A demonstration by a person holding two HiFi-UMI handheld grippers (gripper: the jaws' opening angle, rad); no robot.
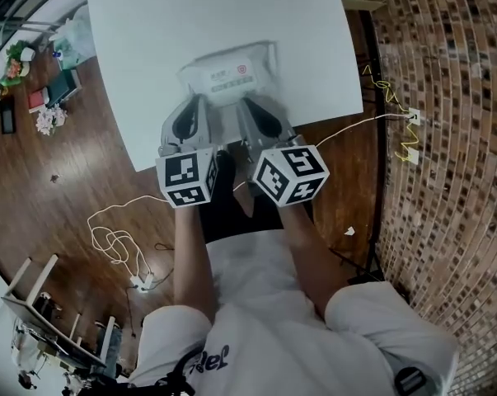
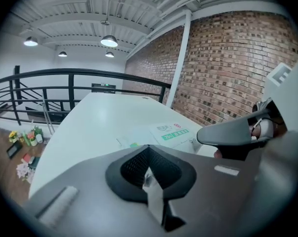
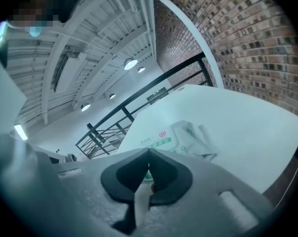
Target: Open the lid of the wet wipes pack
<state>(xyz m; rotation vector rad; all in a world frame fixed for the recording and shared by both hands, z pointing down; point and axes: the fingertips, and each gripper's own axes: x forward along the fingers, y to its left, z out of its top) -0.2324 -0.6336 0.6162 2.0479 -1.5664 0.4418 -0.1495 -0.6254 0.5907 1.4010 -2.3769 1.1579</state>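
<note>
The wet wipes pack (image 1: 228,74) is white with a green and red label and lies flat on the white table (image 1: 149,48), close to its near edge. The lid looks closed. Both grippers hover just in front of the pack, side by side, pointing at it. My left gripper (image 1: 197,101) is shut with nothing in it, and the pack (image 2: 171,132) lies beyond its tip (image 2: 149,147), to the right. My right gripper (image 1: 246,104) is also shut and empty. The pack (image 3: 163,139) sits just past its tip (image 3: 149,152). The right gripper's jaw shows at the right in the left gripper view.
The table's near edge (image 1: 232,143) runs under the grippers. A brick wall (image 1: 446,97) stands to the right, with yellow and white cables (image 1: 396,122) along it. A white cord (image 1: 116,238) lies on the wooden floor at left. A black railing (image 2: 64,75) runs behind the table.
</note>
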